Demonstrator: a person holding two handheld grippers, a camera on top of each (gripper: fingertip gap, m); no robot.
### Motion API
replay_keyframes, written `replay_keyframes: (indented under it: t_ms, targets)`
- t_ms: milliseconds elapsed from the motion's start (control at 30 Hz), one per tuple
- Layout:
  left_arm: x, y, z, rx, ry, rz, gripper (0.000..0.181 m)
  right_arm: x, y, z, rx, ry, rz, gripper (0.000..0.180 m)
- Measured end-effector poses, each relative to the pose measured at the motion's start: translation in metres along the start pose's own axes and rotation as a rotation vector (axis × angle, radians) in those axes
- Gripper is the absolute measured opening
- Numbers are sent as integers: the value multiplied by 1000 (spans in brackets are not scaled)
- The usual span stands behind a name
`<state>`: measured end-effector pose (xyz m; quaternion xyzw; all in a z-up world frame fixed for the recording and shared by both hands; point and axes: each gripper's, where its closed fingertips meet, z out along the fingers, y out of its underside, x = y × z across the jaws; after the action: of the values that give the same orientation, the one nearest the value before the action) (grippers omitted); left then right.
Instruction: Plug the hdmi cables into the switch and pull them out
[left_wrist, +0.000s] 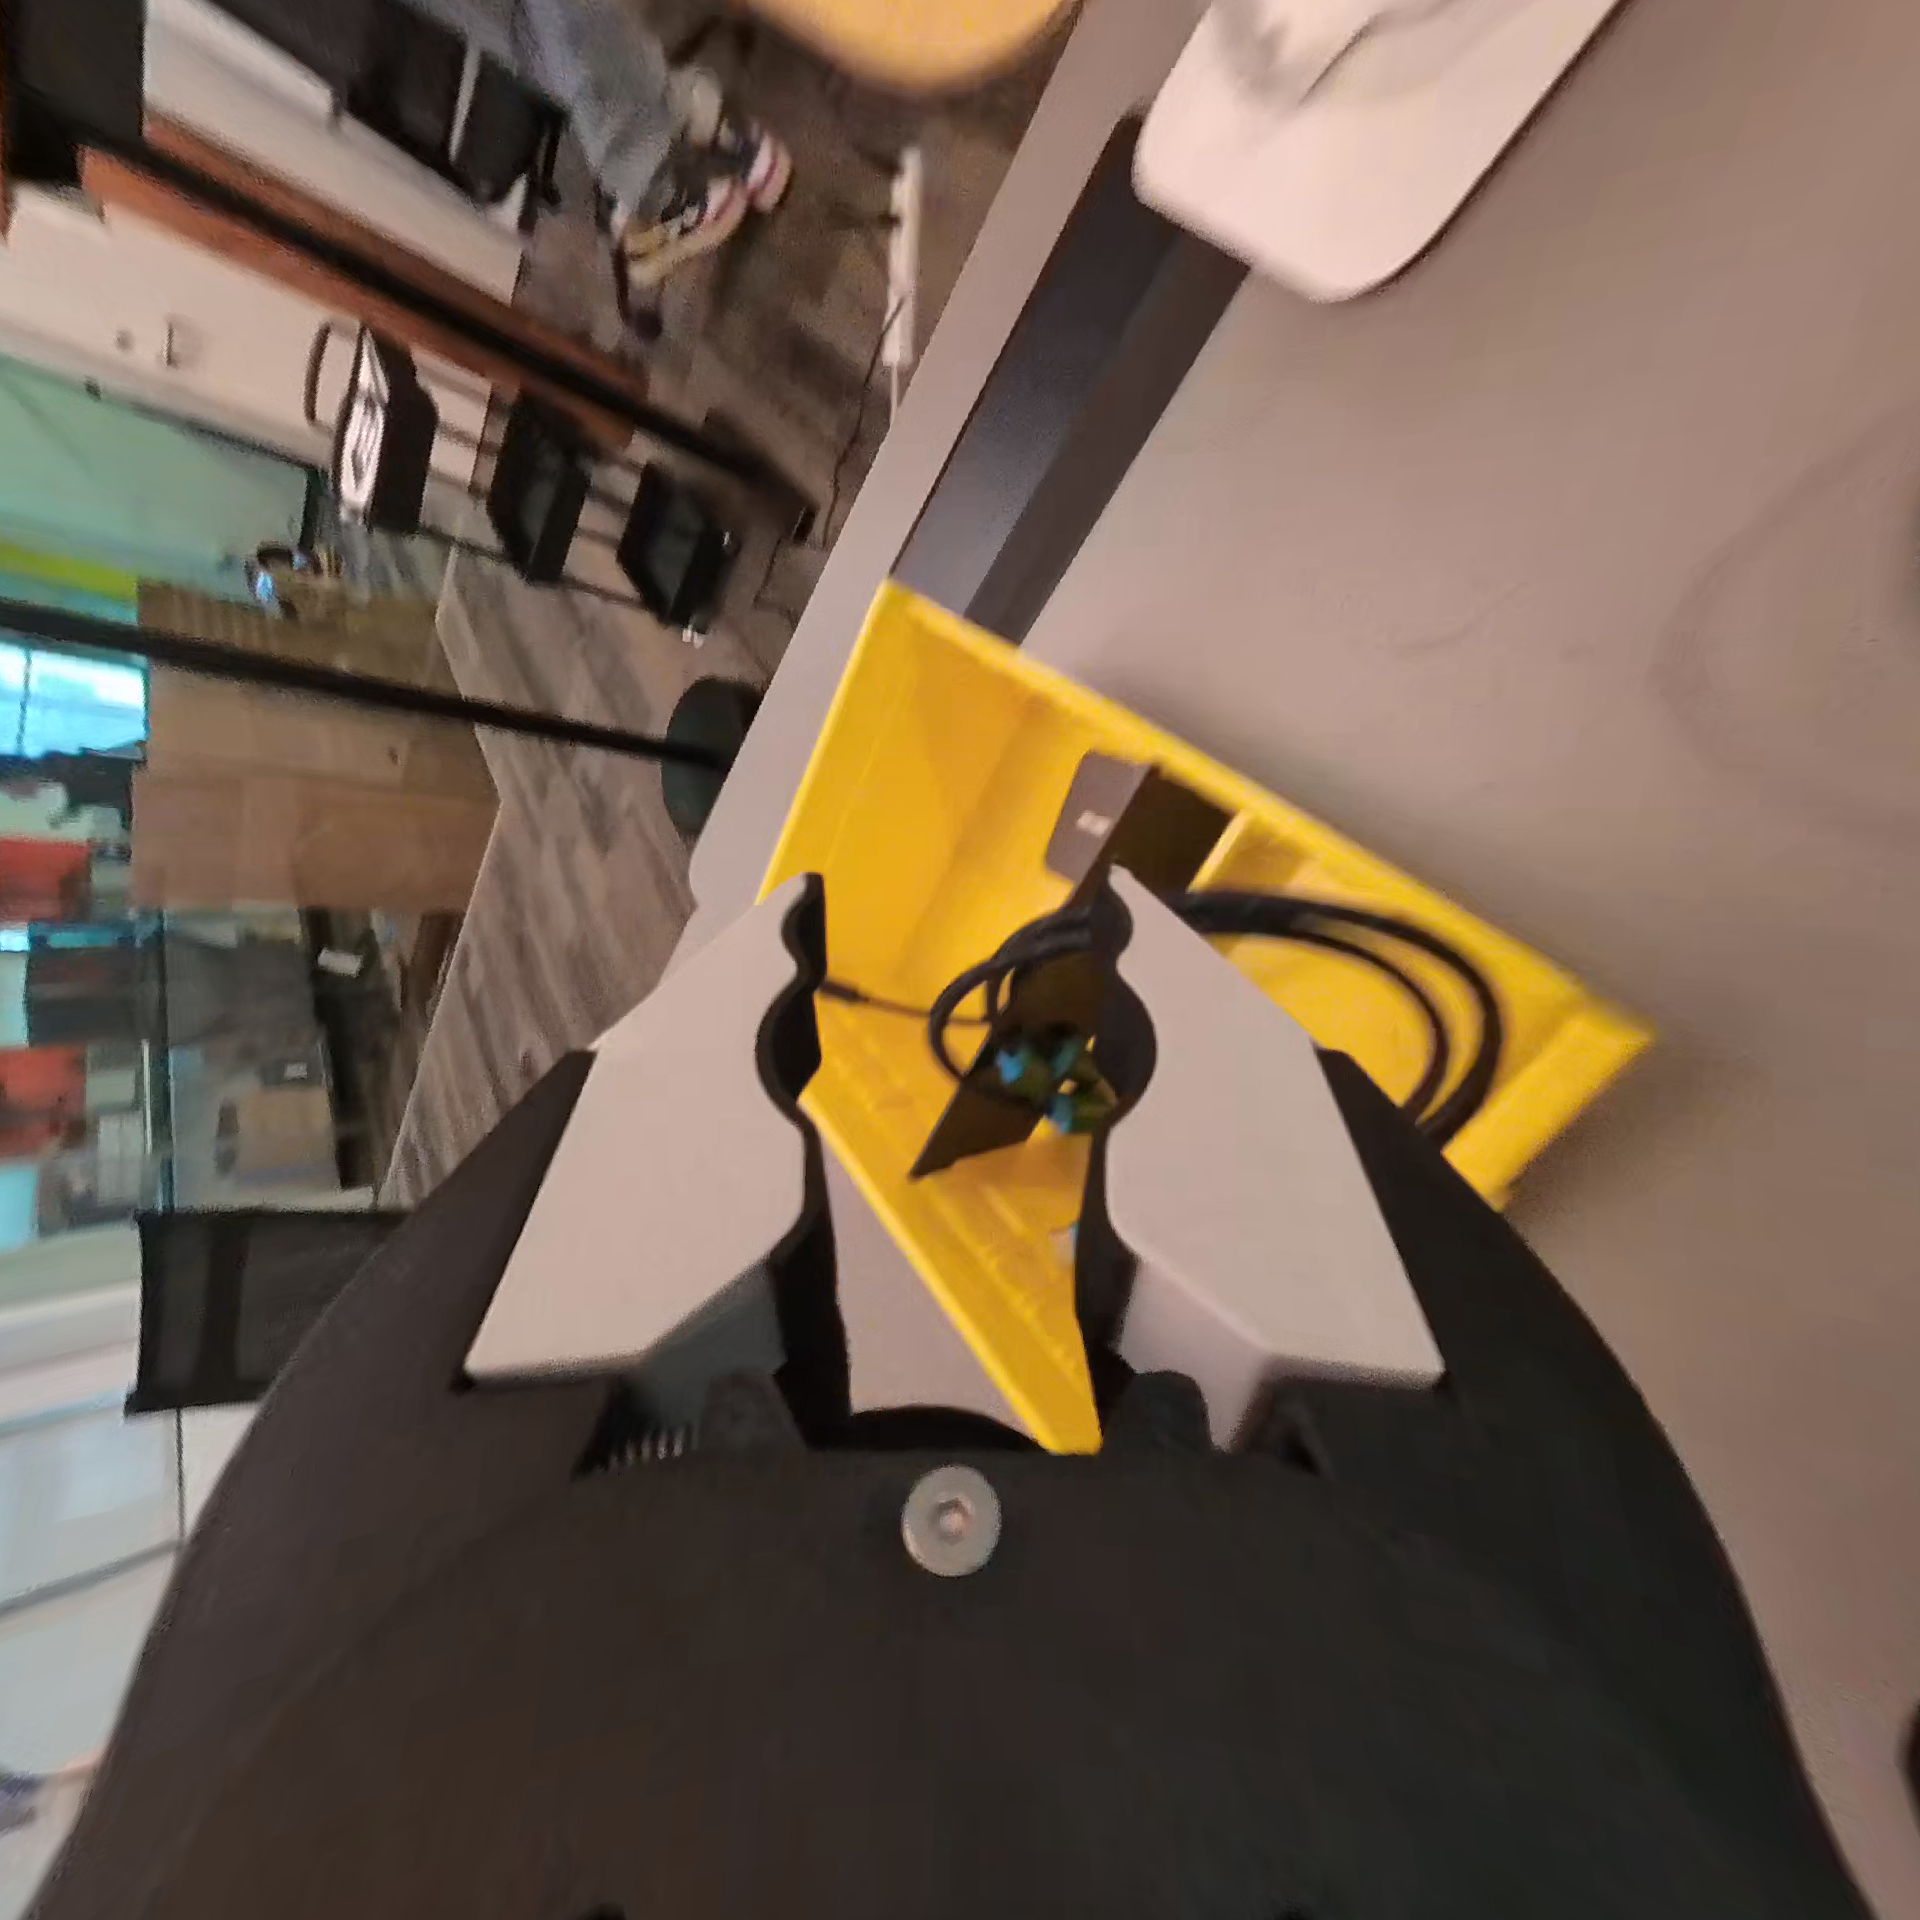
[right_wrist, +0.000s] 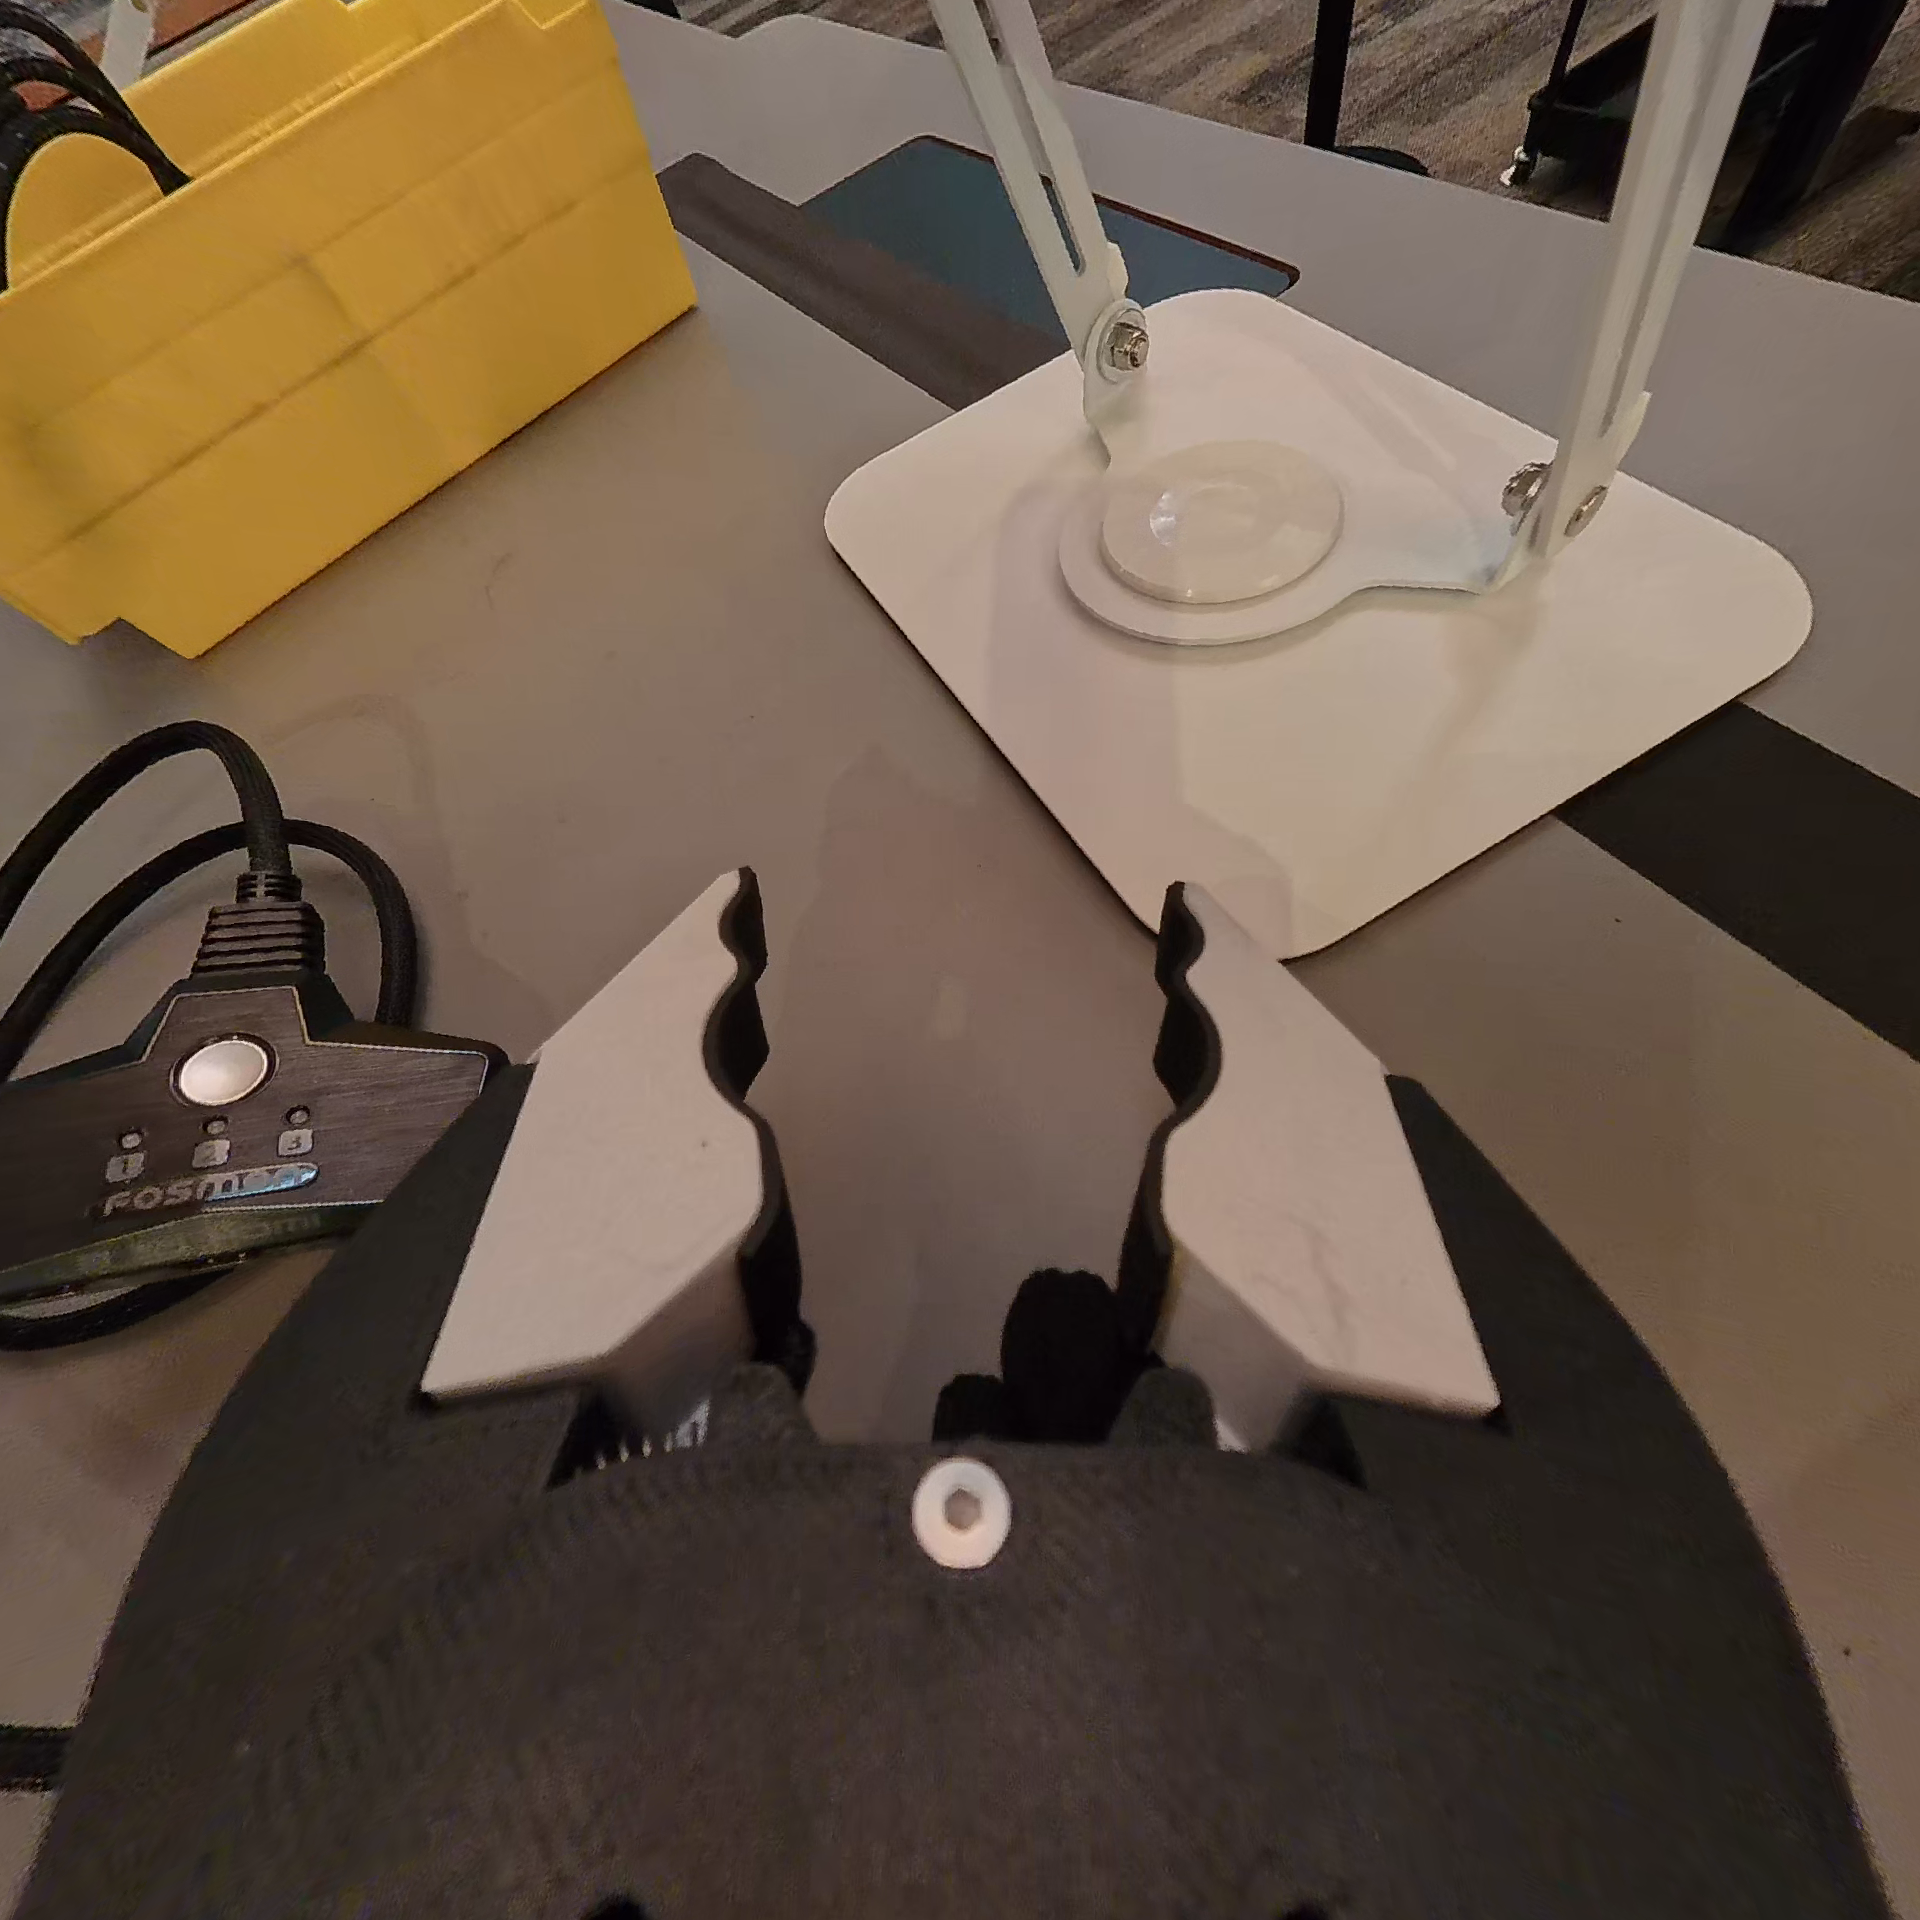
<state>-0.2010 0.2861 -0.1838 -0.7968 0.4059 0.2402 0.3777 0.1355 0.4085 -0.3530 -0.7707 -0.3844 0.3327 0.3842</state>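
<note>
Beside brushed-metal switch (right_wrist: 223, 1132), right gripper (right_wrist: 961, 925) agape, left gripper (left_wrist: 966, 925) seemingly parted, blurred.

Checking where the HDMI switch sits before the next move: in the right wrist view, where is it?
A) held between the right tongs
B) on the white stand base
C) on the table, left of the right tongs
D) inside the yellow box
C: the black switch lies flat on the grey table, left of the open, empty right tongs, apart from the yellow box.
</note>
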Motion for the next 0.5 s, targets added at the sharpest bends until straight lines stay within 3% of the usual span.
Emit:
replay_keyframes:
  t_ms: [200, 500]
  targets:
    - [-16, 85, 44, -170, 95, -20, 45, 0, 0, 0, -2, 1, -3, 75]
    - [-3, 107, 84, -218, 171, -6, 26, 0, 2, 1, -12, -3, 2, 75]
